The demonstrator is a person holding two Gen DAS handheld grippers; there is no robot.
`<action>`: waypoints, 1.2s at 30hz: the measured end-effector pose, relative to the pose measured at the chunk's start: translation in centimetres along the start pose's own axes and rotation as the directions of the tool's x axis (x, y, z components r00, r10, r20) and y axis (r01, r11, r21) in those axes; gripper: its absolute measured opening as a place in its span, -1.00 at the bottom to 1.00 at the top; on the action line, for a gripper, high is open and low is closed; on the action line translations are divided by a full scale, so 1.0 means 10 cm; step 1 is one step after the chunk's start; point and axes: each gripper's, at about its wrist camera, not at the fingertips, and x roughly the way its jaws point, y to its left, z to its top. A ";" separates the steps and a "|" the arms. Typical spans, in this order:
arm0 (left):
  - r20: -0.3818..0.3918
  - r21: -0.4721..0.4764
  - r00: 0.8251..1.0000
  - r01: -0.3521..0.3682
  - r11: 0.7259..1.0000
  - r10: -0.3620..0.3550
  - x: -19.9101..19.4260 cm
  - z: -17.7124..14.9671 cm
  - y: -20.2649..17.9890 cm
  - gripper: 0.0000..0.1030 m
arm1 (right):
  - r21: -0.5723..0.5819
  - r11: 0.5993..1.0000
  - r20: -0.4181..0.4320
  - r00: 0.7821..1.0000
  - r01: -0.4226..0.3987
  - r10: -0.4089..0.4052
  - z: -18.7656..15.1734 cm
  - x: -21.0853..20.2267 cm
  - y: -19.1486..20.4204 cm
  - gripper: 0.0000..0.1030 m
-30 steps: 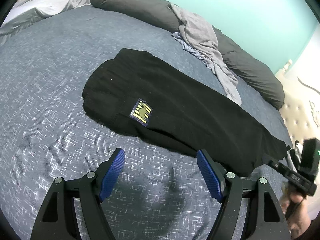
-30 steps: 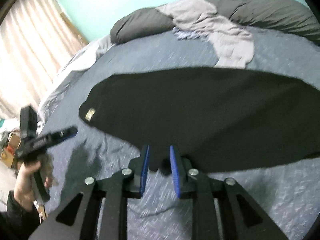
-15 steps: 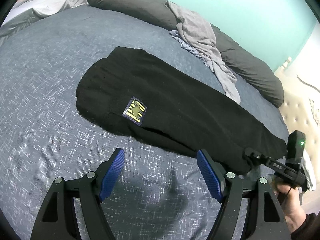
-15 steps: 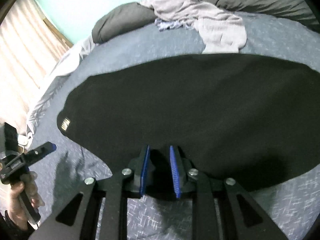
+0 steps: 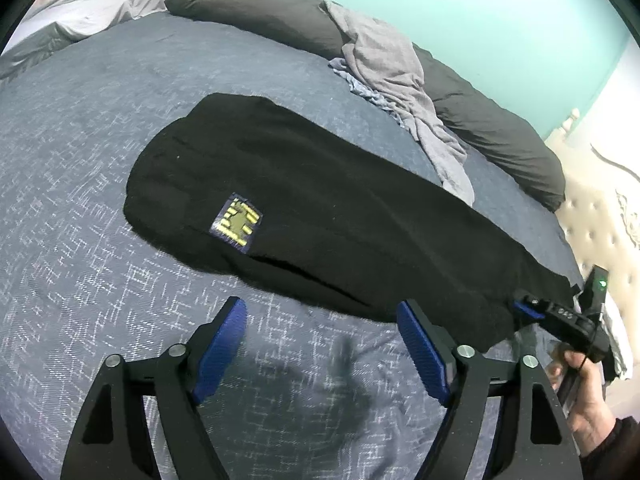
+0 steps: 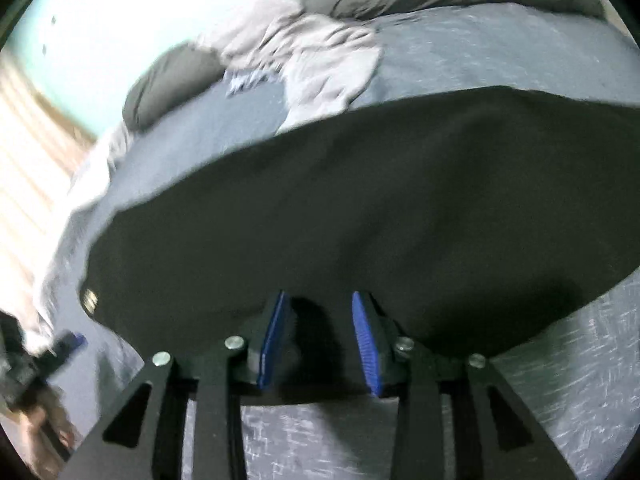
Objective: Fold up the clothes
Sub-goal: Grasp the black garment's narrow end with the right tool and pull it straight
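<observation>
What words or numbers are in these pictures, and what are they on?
Patch on the black garment: yellow marks on dark blue, no letters I can make out.
Right gripper: small pale print on its body, too blurred to read.
Nothing else bears writing.

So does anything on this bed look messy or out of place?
Only the crumpled grey garment, slung untidily over the dark pillows at the far edge and spilling onto the blue bedspread. The black garment lies flat and neat, its yellow patch facing up.
</observation>
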 end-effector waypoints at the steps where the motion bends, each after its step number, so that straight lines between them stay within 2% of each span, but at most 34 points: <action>1: 0.000 0.006 1.000 -0.001 1.000 0.001 0.02 0.00 -0.03 0.64 | 0.000 1.000 0.020 1.000 0.020 -0.020 0.04 -0.07 -0.06 -0.32; 2: -0.001 0.013 1.000 0.000 1.000 0.000 0.03 -0.01 -0.06 0.64 | 0.010 0.999 0.042 0.998 0.041 -0.041 0.09 -0.17 -0.17 -0.30; 4: -0.004 0.028 1.000 -0.002 1.000 0.002 0.05 -0.02 -0.13 0.66 | 0.055 0.995 0.077 0.993 0.085 -0.089 0.18 -0.33 -0.42 -0.05; 7: -0.004 0.040 1.000 -0.005 0.999 0.005 0.10 -0.04 -0.20 0.78 | 0.146 0.975 0.137 0.973 0.165 -0.185 0.34 -0.62 -0.93 -0.04; 12: -0.003 0.041 1.000 -0.011 0.999 0.011 0.18 -0.05 -0.31 0.94 | 0.269 0.910 0.174 0.914 0.315 -0.367 0.57 -1.05 -1.72 -0.04; 15: 0.005 0.050 1.000 -0.021 0.999 0.021 0.22 -0.05 -0.39 0.99 | 0.316 0.881 0.195 0.884 0.353 -0.425 0.65 -1.28 -2.10 -0.04; 19: 0.010 0.056 1.000 -0.028 0.998 0.028 0.26 -0.04 -0.45 0.99 | 0.374 0.853 0.218 0.860 0.364 -0.462 0.76 -1.52 -2.56 0.16; 24: 0.015 0.070 0.999 -0.043 0.997 0.042 0.30 -0.05 -0.49 0.99 | 0.409 0.832 0.182 0.860 0.374 -0.477 0.84 -1.56 -2.93 0.16; 31: 0.028 0.093 0.998 -0.050 0.994 0.048 0.32 -0.06 -0.56 0.99 | 0.353 0.848 0.196 0.855 0.396 -0.480 1.02 -1.46 -3.10 0.16; 36: 0.019 0.108 0.999 -0.051 0.993 0.050 0.37 -0.09 -0.62 0.99 | 0.295 0.868 0.175 0.870 0.400 -0.461 1.18 -1.25 -3.15 0.16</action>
